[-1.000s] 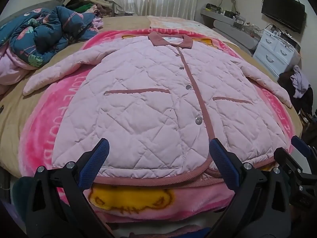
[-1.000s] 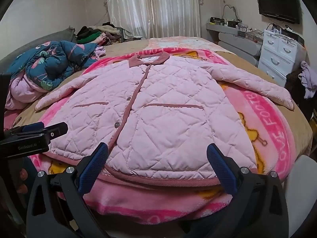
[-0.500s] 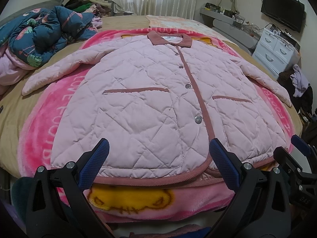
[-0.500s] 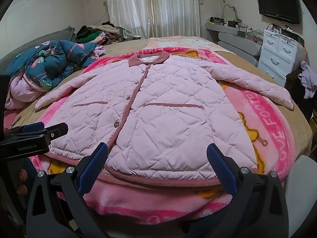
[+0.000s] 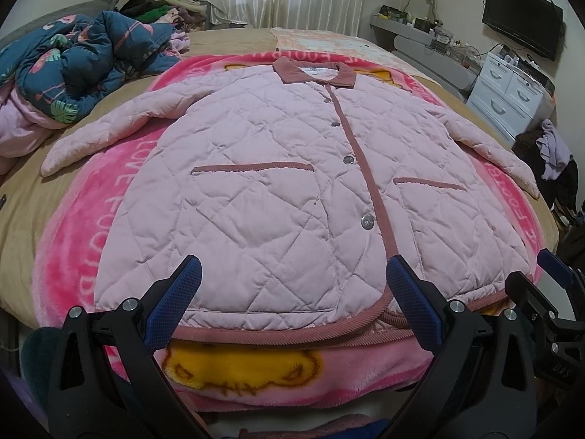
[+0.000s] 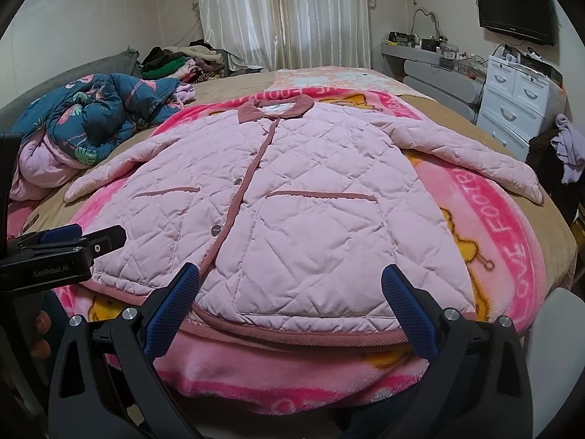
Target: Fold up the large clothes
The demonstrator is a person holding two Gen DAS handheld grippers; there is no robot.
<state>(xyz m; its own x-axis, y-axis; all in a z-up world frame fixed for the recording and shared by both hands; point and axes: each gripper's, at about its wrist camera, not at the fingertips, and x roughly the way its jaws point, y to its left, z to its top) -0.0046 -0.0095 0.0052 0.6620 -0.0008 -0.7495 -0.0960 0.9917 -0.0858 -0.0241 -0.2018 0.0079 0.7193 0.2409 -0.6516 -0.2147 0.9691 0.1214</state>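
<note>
My left tongs [image 5: 292,292] and right tongs [image 6: 290,292] gape empty, their bases cut off. The quilted pink jacket [image 5: 292,183] lies flat on a pink blanket [image 6: 512,241] covering the bed [image 5: 22,212].

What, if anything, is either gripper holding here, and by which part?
Nothing: the left gripper and right gripper are both open, near the pink jacket hem.

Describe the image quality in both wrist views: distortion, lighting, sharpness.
Left wrist view: strong fisheye bowing, dark corner vignette, soft even light; the pink quilted jacket is sharp, as is the open left gripper. Right wrist view: same curvature and vignette; the curtains glow bright, and the open right gripper is crisp.
</note>
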